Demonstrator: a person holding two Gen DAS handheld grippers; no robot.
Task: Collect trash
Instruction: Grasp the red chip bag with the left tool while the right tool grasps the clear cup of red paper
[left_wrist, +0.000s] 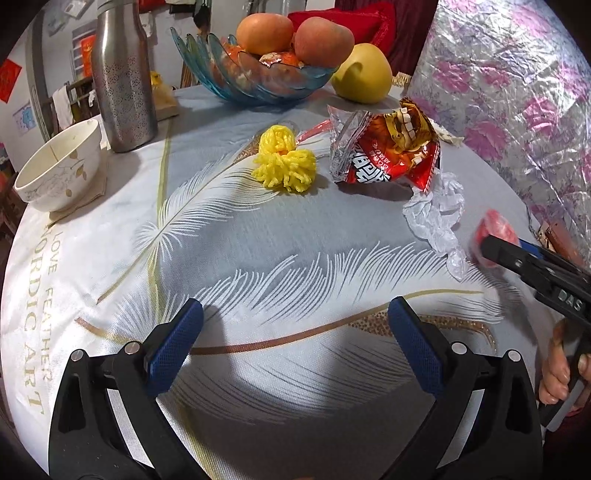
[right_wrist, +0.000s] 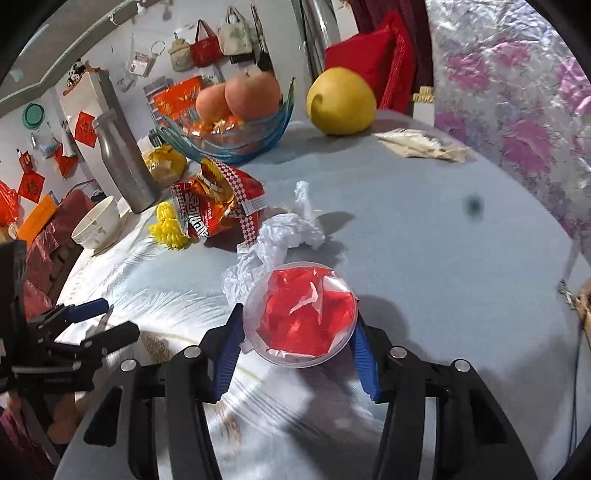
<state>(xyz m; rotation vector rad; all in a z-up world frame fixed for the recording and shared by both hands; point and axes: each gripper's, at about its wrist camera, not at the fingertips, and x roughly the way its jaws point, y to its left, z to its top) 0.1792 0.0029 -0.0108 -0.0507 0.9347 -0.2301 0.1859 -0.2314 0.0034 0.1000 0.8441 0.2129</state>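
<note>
The right gripper (right_wrist: 297, 332) points down at the round table covered with a grey cloth printed with white feathers (right_wrist: 424, 229). Between its two blue pads sits a clear round plastic cup stuffed with crumpled red wrapping (right_wrist: 301, 319). The left pad lies against the cup's side and the right pad against the other side, so the jaws are about half closed on the cup and grip it by its wall.

Just beyond the cup, touching its far rim, lies a crumpled white plastic bag (right_wrist: 280, 236). Further ahead and a little to the left of this gripper is an opened red snack packet with a checkered edge (right_wrist: 218, 206), and left of the packet a small yellow yarn tassel (right_wrist: 168, 229). Far ahead stand a blue glass fruit bowl with two apples (right_wrist: 236, 129), a large yellow pomelo (right_wrist: 340, 101) to its right, a tall steel bottle (right_wrist: 122, 158) and a white ceramic bowl (right_wrist: 98, 221) on the left.

The left gripper (left_wrist: 295, 343) hovers over a bare part of the cloth with its blue pads wide apart and nothing between them. In its view the yellow tassel (left_wrist: 284, 162) and the red packet (left_wrist: 388, 147) lie ahead of it, well apart from its fingers, and the white bag (left_wrist: 436, 218) is ahead to the right. At its far right the other gripper carries the red-filled cup (left_wrist: 495, 236), blurred there, with a person's hand (left_wrist: 561, 369) on the handle.
</note>
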